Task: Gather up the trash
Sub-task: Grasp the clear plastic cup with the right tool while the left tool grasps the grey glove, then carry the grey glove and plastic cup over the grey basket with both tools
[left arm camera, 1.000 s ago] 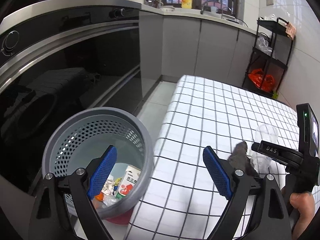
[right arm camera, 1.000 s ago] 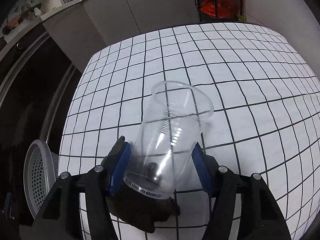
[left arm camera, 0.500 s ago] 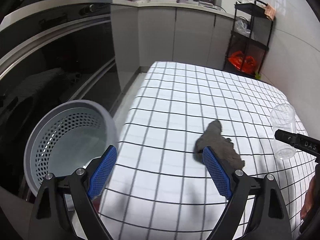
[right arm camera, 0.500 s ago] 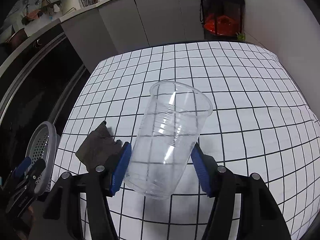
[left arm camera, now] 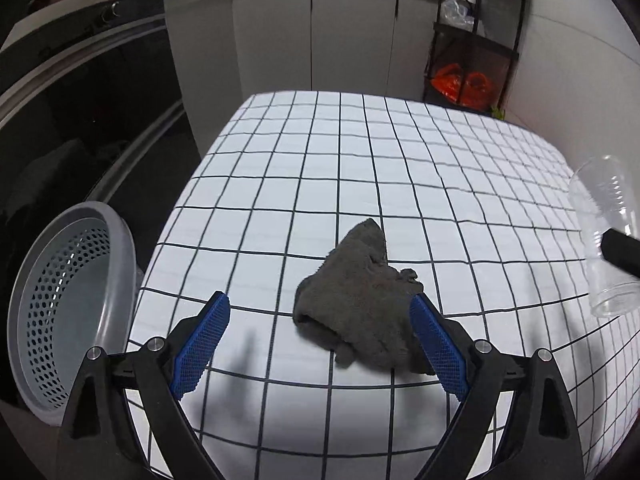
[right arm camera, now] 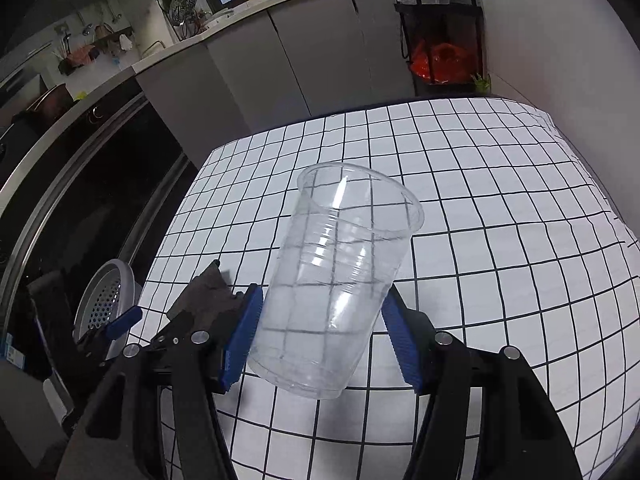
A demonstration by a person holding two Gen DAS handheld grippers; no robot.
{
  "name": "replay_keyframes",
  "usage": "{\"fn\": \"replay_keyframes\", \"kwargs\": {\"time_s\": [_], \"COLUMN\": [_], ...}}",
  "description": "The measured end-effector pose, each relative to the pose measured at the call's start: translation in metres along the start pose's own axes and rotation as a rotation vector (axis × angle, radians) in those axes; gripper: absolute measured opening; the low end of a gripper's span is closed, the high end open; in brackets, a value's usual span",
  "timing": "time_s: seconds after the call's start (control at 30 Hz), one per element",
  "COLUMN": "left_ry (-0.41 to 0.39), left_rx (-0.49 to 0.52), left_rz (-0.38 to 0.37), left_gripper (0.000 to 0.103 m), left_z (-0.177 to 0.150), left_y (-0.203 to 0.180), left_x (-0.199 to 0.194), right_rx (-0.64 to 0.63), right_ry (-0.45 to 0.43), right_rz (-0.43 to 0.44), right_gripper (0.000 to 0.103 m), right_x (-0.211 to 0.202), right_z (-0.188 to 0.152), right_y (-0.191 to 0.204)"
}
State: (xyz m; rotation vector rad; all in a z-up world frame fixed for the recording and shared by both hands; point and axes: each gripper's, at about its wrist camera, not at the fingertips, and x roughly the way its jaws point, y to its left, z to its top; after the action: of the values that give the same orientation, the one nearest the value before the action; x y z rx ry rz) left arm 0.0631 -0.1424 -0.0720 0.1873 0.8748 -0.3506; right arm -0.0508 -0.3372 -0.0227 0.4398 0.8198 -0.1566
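A crumpled dark grey cloth lies on the white checked tablecloth. My left gripper hangs open just above it, the cloth's near end between its blue pads, which do not touch it. My right gripper is shut on a clear plastic cup, held tilted above the table, rim away from me. The cup also shows at the right edge of the left wrist view. The cloth peeks out behind my right gripper's left finger. A grey perforated bin stands on the floor at the table's left.
Dark oven fronts and grey cabinets run along the left and back. A black shelf rack with an orange bag stands in the far right corner. The bin sits below the table's left edge.
My left gripper swung from over the bin to the right and down, above the cloth. The right gripper rose with the cup, off the cloth.
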Motion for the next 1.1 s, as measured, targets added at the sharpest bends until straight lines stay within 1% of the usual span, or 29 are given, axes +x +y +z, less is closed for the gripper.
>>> {"fn": "replay_keyframes", "kwargs": {"time_s": [0.13,0.27,0.3,0.33,0.37,0.43,0.47,0.53,0.63,0.73,0.9,0.97,1.1], "left_ry": [0.029,0.067,0.071,0.074,0.077,0.08,0.078,0.07,0.061,0.04,-0.033,-0.067,-0.119], "left_rx": [0.017,0.002,-0.001,-0.003,-0.004,-0.001,0.004,0.016,0.025,0.023,0.017,0.008,-0.003], "left_rz": [0.035,0.041,0.04,0.032,0.023,-0.002,-0.002,-0.004,-0.014,-0.017,-0.012,-0.01,0.013], "left_gripper": [0.089,0.089,0.085,0.078,0.074,0.056,0.054,0.041,0.034,0.031,0.03,0.03,0.03], "left_z": [0.003,0.002,0.001,0.001,0.0,-0.003,-0.004,-0.005,-0.006,-0.006,0.0,0.003,0.006], "left_y": [-0.008,-0.008,-0.008,-0.009,-0.01,-0.014,-0.016,-0.021,-0.022,-0.021,-0.01,-0.001,0.021], "left_x": [0.016,0.03,0.033,0.034,0.034,0.034,0.033,0.031,0.025,0.015,-0.017,-0.036,-0.066], "right_rx": [-0.006,-0.01,-0.011,-0.011,-0.011,-0.01,-0.01,-0.011,-0.012,-0.017,-0.026,-0.041,-0.075], "right_ry": [-0.003,0.002,0.002,0.003,0.003,0.008,0.011,0.016,0.022,0.027,0.03,0.02,0.012], "right_rz": [0.015,0.025,0.026,0.026,0.026,0.026,0.027,0.029,0.035,0.037,0.036,0.035,0.059], "right_gripper": [0.059,0.059,0.059,0.059,0.059,0.059,0.059,0.059,0.059,0.059,0.059,0.059,0.059], "right_x": [-0.004,-0.003,-0.003,-0.003,-0.002,-0.001,0.0,0.002,0.004,0.007,0.007,0.004,0.0], "right_z": [0.0,-0.001,-0.001,-0.001,-0.001,-0.001,-0.001,-0.002,-0.003,-0.004,-0.006,-0.008,-0.014], "right_y": [0.001,0.003,0.003,0.003,0.003,0.003,0.002,0.002,0.003,0.003,0.007,0.013,0.033]}}
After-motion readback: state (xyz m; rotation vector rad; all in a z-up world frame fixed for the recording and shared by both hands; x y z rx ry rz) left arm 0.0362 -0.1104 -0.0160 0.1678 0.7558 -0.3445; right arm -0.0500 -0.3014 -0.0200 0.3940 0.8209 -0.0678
